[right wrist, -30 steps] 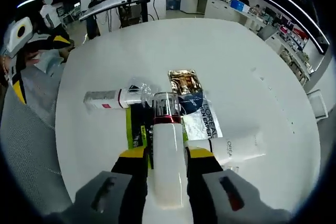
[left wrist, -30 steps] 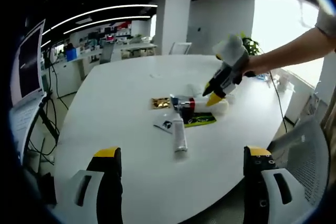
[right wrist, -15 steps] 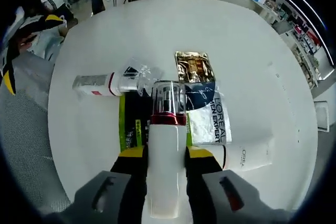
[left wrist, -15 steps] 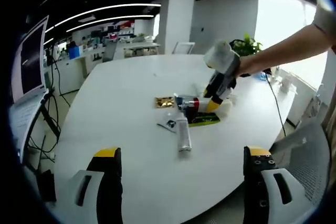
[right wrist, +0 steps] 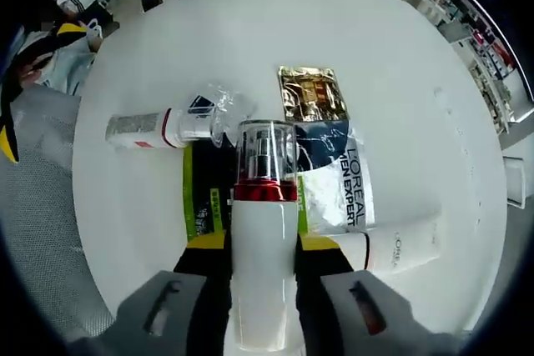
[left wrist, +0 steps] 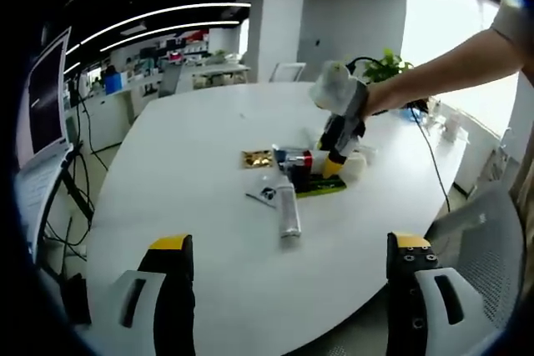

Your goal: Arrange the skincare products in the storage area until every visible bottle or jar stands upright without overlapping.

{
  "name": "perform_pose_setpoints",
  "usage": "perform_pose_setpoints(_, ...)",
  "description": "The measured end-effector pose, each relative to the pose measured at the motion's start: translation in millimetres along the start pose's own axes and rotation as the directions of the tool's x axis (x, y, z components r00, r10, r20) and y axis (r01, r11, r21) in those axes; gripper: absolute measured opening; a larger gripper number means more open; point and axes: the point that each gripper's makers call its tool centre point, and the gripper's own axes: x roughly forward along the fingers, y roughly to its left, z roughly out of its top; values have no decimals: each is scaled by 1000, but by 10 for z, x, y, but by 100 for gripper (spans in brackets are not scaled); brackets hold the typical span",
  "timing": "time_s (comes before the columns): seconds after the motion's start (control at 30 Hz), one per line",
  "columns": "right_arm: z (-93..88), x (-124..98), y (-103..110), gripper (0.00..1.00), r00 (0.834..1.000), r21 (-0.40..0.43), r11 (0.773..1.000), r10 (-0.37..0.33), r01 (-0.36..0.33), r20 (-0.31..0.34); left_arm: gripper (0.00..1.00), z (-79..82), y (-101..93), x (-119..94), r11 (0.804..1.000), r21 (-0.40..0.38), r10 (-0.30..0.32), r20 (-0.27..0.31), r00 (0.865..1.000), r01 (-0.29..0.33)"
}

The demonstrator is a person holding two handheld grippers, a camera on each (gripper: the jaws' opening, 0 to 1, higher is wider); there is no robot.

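My right gripper [right wrist: 261, 249] grips the white pump bottle [right wrist: 262, 273] mid-body, above the sachets [right wrist: 329, 181] at twelve o'clock. It looks rigid and smooth, possibly slippery; the clear cap [right wrist: 265, 152] seems fragile. My left gripper [left wrist: 292, 252] is released.

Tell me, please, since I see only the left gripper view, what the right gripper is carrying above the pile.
Observer: The right gripper is shut on a white bottle with a red band and a clear cap, clamped between its jaws.
Operator: Thank you. What lies just past that bottle?
Observer: A silver and blue sachet printed L'Oreal Men Expert lies flat, with a gold sachet beyond it.
Operator: Is anything else lying down there?
Observer: A white tube lies on its side next to the silver and blue sachet.
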Motion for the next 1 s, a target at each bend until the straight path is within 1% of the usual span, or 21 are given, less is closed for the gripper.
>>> perform_pose_setpoints(0.13,12,-6,-16,28,999,-5,1000,-19,19,48,94,58,-5,16,1000,5,-4,8,1000,4)
perform_pose_setpoints(0.27,25,-24,-9,27,995,-4,999,-41,42,90,94,161,-58,38,1000,22,-18,23,1000,17)
perform_pose_setpoints(0.33,11,-40,11,27,994,-12,999,-48,50,101,94,212,-93,40,999,34,-26,32,999,25)
perform_pose_setpoints(0.37,5,-67,34,27,992,-12,999,-51,53,117,94,230,-105,41,999,39,-28,34,999,27)
perform_pose_setpoints(0.5,18,-192,109,27,981,42,998,-45,38,191,94,293,-163,46,997,59,-49,44,998,47)
perform_pose_setpoints(0.6,13,-310,129,27,967,81,996,-58,39,247,93,359,-239,38,995,60,-80,58,995,77)
perform_pose_setpoints(0.67,17,-411,176,27,953,120,993,-59,25,296,92,399,-290,34,993,60,-102,64,993,98)
perform_pose_setpoints(0.7,9,-476,210,27,946,143,990,-59,13,319,91,439,-336,30,991,58,-123,72,990,119)
perform_pose_setpoints(0.73,-2,-518,220,27,941,156,988,-68,16,332,90,471,-376,28,989,52,-144,80,986,140)
perform_pose_setpoints(0.8,-38,-613,252,27,930,172,985,-81,19,359,89,534,-420,22,986,49,-166,94,982,162)
perform_pose_setpoints(0.83,-39,-655,279,27,921,179,984,-79,10,381,89,596,-462,19,982,45,-187,109,976,183)
perform_pose_setpoints(0.87,-41,-693,302,26,913,204,979,-82,-2,399,89,630,-492,17,979,42,-203,116,972,200)
perform_pose_setpoints(0.9,-54,-761,329,26,901,230,973,-91,-10,424,88,690,-541,15,973,40,-230,128,965,226)
perform_pose_setpoints(0.93,-57,-808,354,26,892,239,971,-93,-17,443,86,731,-580,11,968,36,-251,138,958,248)
perform_pose_setpoints(0.97,-63,-882,411,26,877,261,964,-86,-46,473,84,785,-642,6,958,29,-287,146,947,286)
perform_pose_setpoints(1.0,-64,-931,440,26,866,277,959,-88,-60,493,82,829,-684,2,950,18,-310,158,937,311)
